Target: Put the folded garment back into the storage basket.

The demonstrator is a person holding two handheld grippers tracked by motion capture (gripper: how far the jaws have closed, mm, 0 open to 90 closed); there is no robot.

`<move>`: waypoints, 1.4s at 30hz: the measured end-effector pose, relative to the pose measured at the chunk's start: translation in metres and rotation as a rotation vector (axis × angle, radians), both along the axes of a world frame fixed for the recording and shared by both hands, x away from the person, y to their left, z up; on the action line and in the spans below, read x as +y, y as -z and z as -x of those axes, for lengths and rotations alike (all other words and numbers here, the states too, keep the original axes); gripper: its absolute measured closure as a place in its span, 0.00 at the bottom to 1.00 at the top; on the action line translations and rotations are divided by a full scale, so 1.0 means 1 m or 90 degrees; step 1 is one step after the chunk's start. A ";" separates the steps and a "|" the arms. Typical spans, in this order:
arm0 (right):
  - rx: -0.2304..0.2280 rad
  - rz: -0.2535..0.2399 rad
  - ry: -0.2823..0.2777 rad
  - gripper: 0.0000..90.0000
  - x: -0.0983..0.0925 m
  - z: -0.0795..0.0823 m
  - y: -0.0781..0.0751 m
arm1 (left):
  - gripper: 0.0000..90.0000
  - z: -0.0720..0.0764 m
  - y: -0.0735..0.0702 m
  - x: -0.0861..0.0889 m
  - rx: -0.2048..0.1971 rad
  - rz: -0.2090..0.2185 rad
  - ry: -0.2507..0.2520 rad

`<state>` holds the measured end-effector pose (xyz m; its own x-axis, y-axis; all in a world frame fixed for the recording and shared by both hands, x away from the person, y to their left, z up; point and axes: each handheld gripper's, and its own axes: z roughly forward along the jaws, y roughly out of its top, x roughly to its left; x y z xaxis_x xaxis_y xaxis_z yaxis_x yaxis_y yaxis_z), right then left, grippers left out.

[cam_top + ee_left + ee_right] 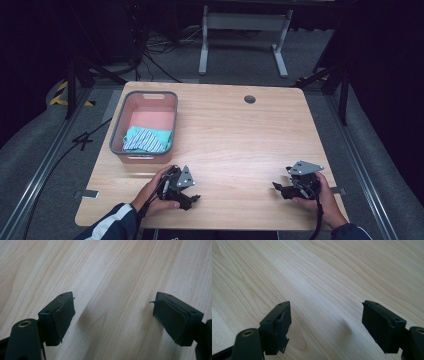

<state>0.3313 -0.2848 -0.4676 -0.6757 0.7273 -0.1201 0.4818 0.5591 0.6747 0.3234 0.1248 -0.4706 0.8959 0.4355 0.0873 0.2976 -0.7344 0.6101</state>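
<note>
Left tool (192,199) and right tool (278,188): both released, jaws spread over bare table (240,145), nothing between them. Pink basket (120,130) holding folded striped cloth (145,140) sits just beyond the left tool

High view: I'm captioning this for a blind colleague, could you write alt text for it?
A person's two hands rest near the front edge of a light wooden table, each holding a black two-jaw gripper, the left gripper and the right gripper, both open and empty. At the table's left, a grey-rimmed pink bin holds folded teal and striped cloth.
</note>
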 end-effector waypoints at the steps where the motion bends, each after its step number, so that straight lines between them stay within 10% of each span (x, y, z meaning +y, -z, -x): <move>1: 0.002 -0.007 0.003 0.27 -0.002 0.001 0.001 | 0.20 0.000 0.001 0.001 0.011 0.005 -0.003; 14: 0.014 -0.096 0.045 0.22 -0.030 0.009 0.018 | 0.18 0.005 0.012 0.013 0.030 0.085 -0.022; 42: 0.013 -0.095 0.048 0.19 -0.030 0.008 0.019 | 0.16 0.005 0.012 0.012 0.032 0.084 -0.025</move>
